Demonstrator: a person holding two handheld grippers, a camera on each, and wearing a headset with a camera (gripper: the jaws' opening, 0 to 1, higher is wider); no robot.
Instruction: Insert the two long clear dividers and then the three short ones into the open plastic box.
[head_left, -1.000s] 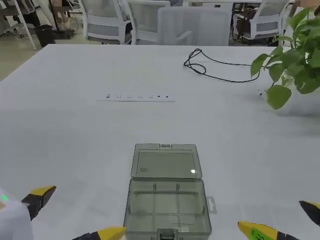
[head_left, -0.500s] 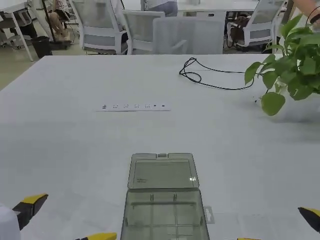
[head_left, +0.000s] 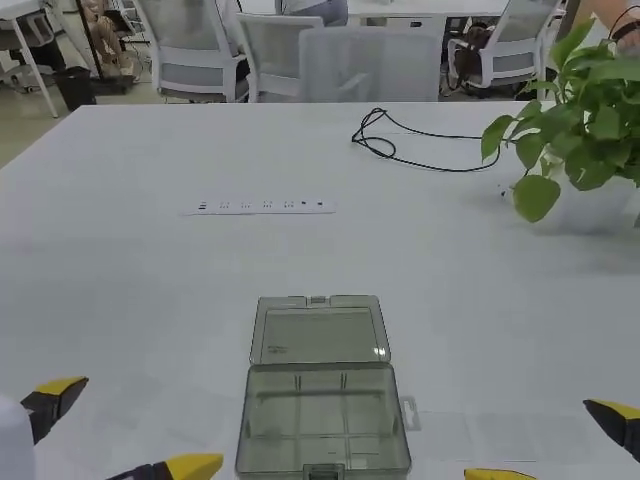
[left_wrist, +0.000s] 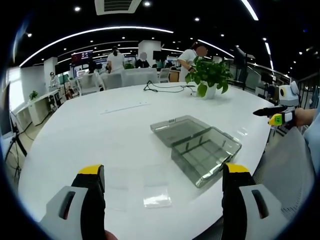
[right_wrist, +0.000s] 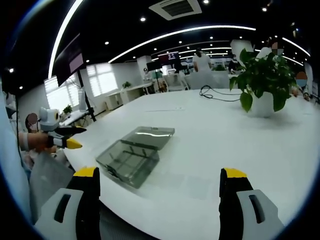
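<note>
The smoky, translucent rectangular box (head_left: 322, 425) sits near-centre on the smooth white table (head_left: 120, 260), its flat lid (head_left: 318, 332) open towards the far side. Thin clear sheets (left_wrist: 157, 193), probably dividers, lie flat to its left. The left gripper (left_wrist: 162, 172) and right gripper (right_wrist: 159, 172) hover level, jaws spread wide, empty.

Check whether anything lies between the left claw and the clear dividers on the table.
Nothing visible does. In the left gripper view the clear dividers lie on the table just ahead of the open left claw; the plastic box sits beyond them.
</note>
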